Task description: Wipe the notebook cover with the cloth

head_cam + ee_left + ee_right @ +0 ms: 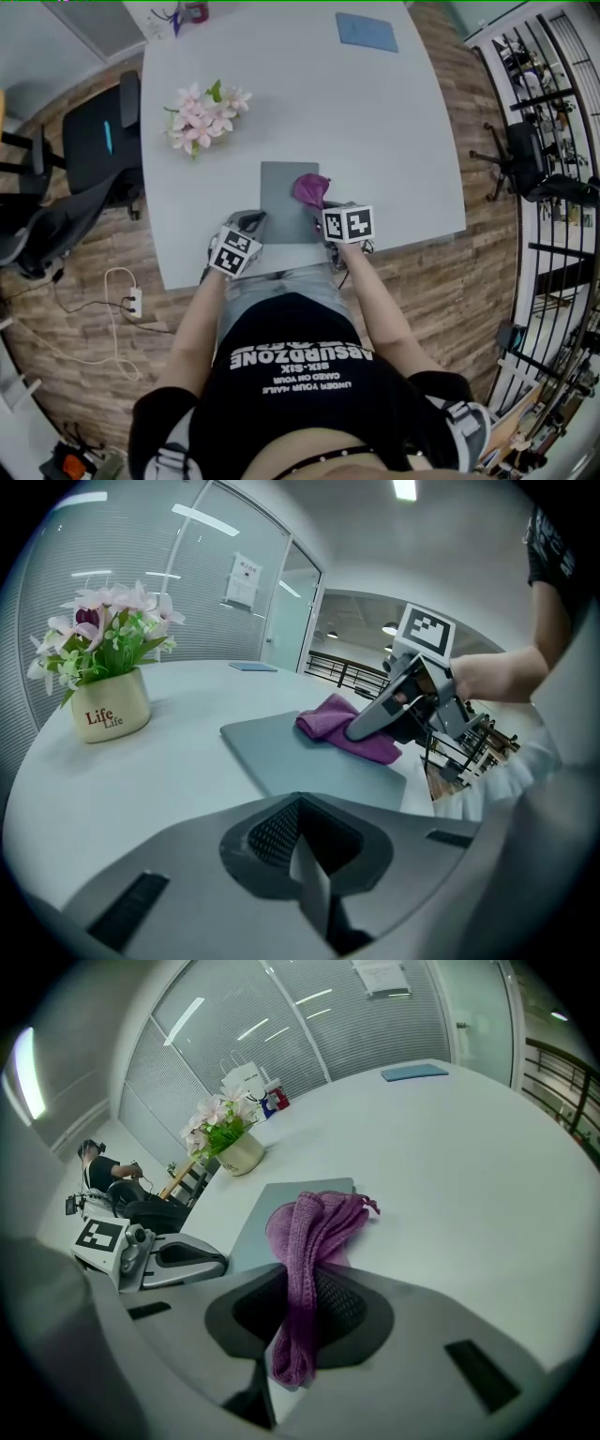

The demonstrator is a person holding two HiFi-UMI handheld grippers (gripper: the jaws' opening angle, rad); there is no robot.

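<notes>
A grey notebook (284,202) lies flat near the front edge of the white table (394,141). A purple cloth (312,189) rests bunched on its right side. My right gripper (330,221) is shut on the cloth (311,1232), which hangs between the jaws and spreads onto the notebook (272,1206). My left gripper (252,223) sits at the notebook's near left corner, shut with nothing in it. In the left gripper view the notebook (300,761) lies just ahead, with the cloth (345,731) under the right gripper (361,726). The right gripper view shows the left gripper (217,1262) beside the notebook.
A pot of pink flowers (202,114) stands on the table left of the notebook, also seen as the flower pot (105,700). A blue pad (367,31) lies at the far edge. An office chair (98,141) stands left of the table. A power strip (134,302) lies on the floor.
</notes>
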